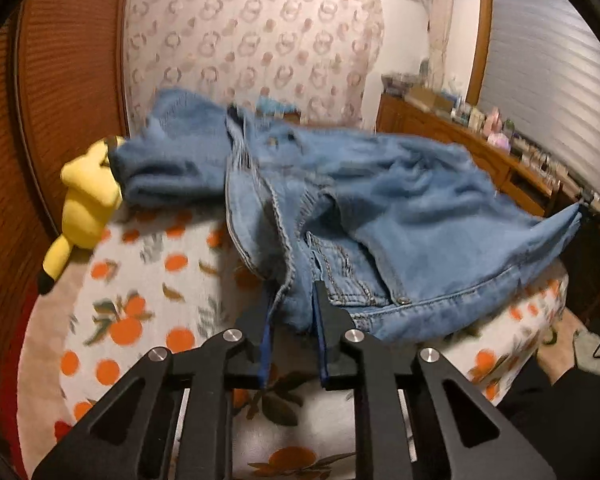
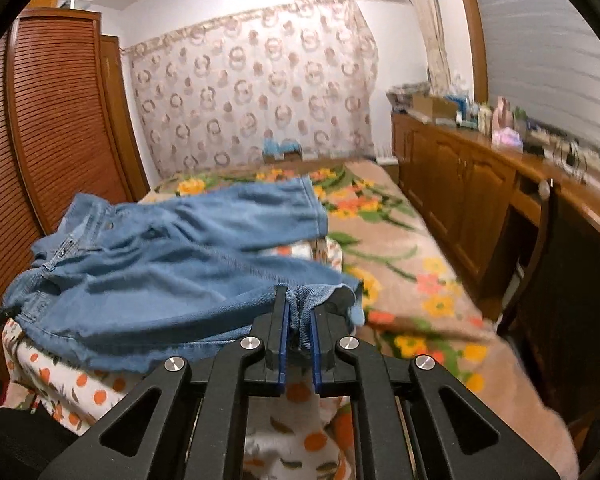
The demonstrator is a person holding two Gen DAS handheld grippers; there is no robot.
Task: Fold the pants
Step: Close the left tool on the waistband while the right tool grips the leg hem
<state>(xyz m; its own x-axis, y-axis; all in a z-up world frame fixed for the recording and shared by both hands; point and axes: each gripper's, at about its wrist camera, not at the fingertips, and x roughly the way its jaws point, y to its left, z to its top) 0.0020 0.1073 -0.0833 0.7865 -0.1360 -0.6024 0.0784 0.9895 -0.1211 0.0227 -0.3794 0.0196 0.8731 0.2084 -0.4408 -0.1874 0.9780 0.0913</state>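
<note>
Left tongs (image 1: 296,292) are pinching a bunched fold of the jeans (image 1: 380,200) near the waistband, the denim squeezed between the two blue pads. Right tongs (image 2: 299,300) are pinching a frayed hem of the same jeans (image 2: 160,264), cloth gathered between their narrow-set pads.

In the left wrist view, going from the left: a louvred wooden door (image 1: 60,80) is filling the edge, and a yellow plush toy (image 1: 86,200) is sitting just beside it, touching one end of the jeans. The jeans are lying across a bed, hanging partly lifted over a white cover printed with oranges (image 1: 140,300), and stretching away to the right, where a corner is being held up at the frame's edge; what is holding it there is too small to tell. A patterned curtain (image 1: 252,40) is hanging behind. Further right, a wooden cabinet (image 1: 460,140) is carrying a row of small, blurred items.

In the right wrist view, from the left: the louvred door (image 2: 52,120) is standing again at the edge, the jeans are spreading from the left side toward the middle over the orange-print cover (image 2: 80,392), with one leg reaching out over a floral blanket (image 2: 412,272) on the bed. The wooden cabinet (image 2: 460,184) is running along the right, and a dark chair (image 2: 560,280) is standing near it.
</note>
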